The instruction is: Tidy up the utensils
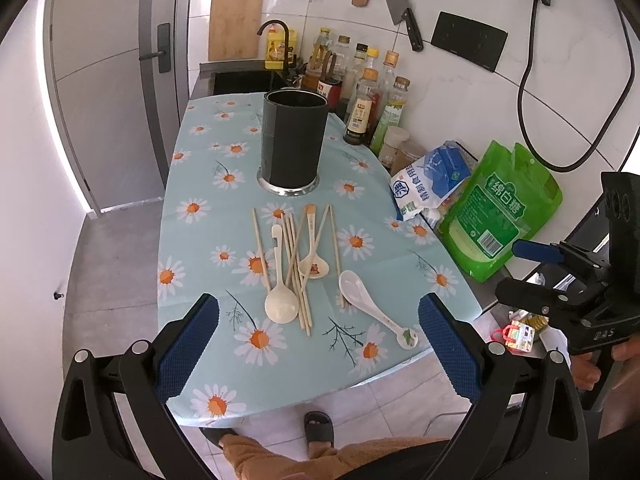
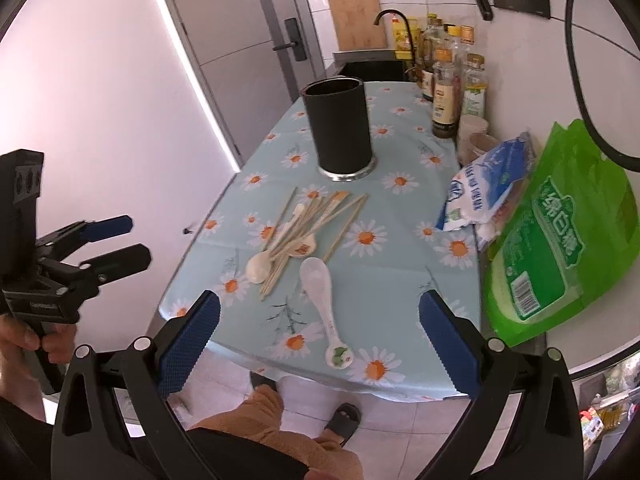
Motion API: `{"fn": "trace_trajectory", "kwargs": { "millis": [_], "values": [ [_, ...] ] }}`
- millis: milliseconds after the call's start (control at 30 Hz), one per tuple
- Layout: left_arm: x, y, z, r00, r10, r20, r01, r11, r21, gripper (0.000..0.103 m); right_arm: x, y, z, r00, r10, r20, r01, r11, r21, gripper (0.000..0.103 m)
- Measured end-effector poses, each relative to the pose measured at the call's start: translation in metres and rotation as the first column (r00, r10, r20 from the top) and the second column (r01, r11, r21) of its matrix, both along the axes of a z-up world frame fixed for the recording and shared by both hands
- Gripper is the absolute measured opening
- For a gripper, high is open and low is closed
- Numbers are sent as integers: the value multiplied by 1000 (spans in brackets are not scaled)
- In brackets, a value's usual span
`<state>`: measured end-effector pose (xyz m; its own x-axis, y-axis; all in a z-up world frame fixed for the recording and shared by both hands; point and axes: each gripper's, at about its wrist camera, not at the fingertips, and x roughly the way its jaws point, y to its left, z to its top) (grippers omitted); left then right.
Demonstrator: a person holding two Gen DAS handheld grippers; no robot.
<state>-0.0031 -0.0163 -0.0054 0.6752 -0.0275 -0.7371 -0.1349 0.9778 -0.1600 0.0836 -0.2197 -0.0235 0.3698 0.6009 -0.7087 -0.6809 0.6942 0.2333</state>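
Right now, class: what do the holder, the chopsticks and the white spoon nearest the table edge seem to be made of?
Holder: matte black wall, perhaps plastic or a wrap, over a shiny metal base rim.
Chopsticks: pale tan and dull, probably bamboo or wood.
White spoon: glossy with highlights and a painted handle end, likely glazed ceramic, possibly melamine.

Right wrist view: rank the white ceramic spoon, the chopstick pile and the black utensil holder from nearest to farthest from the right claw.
From the right claw:
1. White ceramic spoon, lying alone at the near edge, between the fingers.
2. Chopstick pile, mid-table, slightly left, mixed with two cream spoons.
3. Black utensil holder, upright, beyond the pile toward the sink.
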Motion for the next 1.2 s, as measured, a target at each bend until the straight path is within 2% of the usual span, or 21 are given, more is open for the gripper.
{"fn": "trace_trajectory", "kwargs": {
  "millis": [800, 1200],
  "values": [
    [-9, 9, -4, 1000, 16, -2, -16, 1000, -11, 97, -5, 12, -6, 999, 39, 7, -39, 999, -32, 99],
    [-9, 10, -4, 1000, 13, -5, -13, 1000, -6, 97, -3, 11, -5, 1000, 8, 0, -8, 1000, -22, 99]
  ]
}}
